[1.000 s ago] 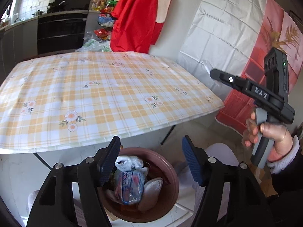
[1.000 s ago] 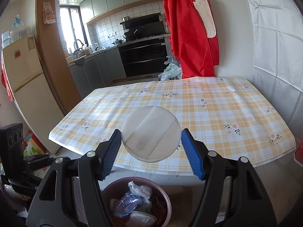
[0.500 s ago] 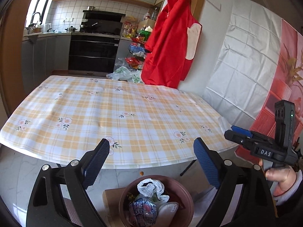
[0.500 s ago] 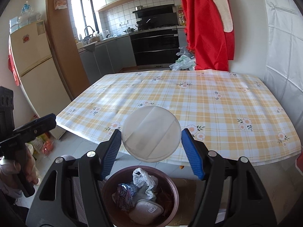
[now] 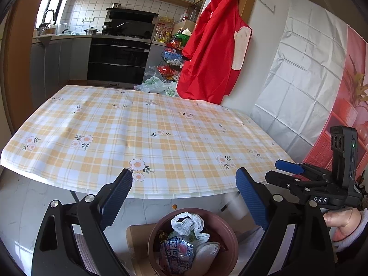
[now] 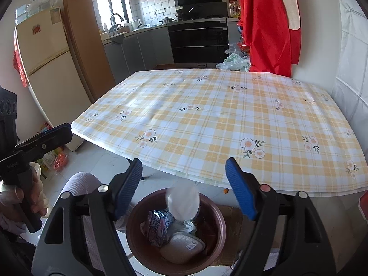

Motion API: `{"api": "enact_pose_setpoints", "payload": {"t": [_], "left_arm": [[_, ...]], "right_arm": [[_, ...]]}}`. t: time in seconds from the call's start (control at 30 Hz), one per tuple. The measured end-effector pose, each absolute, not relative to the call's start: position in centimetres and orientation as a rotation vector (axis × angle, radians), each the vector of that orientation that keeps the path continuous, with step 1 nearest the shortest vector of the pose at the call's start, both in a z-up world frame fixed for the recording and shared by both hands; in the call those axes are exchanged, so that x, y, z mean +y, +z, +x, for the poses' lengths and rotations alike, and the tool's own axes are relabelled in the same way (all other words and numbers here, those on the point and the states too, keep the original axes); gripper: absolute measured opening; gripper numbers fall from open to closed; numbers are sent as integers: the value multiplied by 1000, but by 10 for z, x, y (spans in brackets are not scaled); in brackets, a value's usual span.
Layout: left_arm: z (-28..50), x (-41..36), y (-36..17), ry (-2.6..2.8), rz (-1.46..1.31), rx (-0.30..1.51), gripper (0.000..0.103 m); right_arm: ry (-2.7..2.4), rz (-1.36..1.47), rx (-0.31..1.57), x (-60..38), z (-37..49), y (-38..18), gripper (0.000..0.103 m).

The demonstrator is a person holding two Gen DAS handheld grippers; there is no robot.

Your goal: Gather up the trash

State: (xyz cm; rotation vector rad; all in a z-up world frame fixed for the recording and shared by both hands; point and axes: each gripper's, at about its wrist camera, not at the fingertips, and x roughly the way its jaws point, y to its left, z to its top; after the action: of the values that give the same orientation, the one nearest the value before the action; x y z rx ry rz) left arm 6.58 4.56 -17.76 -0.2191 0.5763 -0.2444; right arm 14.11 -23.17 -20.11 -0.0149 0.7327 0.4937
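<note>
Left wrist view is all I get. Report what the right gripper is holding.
Observer: Nothing. The right wrist view shows the right gripper with its fingers wide apart and nothing between them.
Operator: Place that blurred white thing for me.
Observer: It looks like a white cup, loose in the air over the mouth of the bin and touching neither finger.
Operator: Find me more trash.
Observer: Some coloured packets lie on the floor at the foot of the fridge, left of the table.

My left gripper (image 5: 184, 194) spread wide, bin (image 5: 230, 234) of trash below it, table (image 5: 147, 138) ahead, right gripper (image 5: 285, 172) to the right.
</note>
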Motion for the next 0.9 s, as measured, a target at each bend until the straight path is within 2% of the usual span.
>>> {"api": "enact_pose_setpoints", "payload": {"t": [0.13,0.23,0.33,0.6,0.9], "left_arm": [[67,44,-178,-241,-212,582,89],[67,42,-177,-237,-198,585,89],[67,38,-173,-229,-173,581,89],[61,24,-139,-235,-78,509,96],[57,20,-86,-231,-30,425,97]], "right_arm": [[468,-15,731,-236,143,-201,83],[439,-23,723,-238,143,-198,93],[403,-51,703,-239,143,-191,97],[346,-70,626,-245,134,-146,97],[321,-56,540,-250,114,-88,97]]}}
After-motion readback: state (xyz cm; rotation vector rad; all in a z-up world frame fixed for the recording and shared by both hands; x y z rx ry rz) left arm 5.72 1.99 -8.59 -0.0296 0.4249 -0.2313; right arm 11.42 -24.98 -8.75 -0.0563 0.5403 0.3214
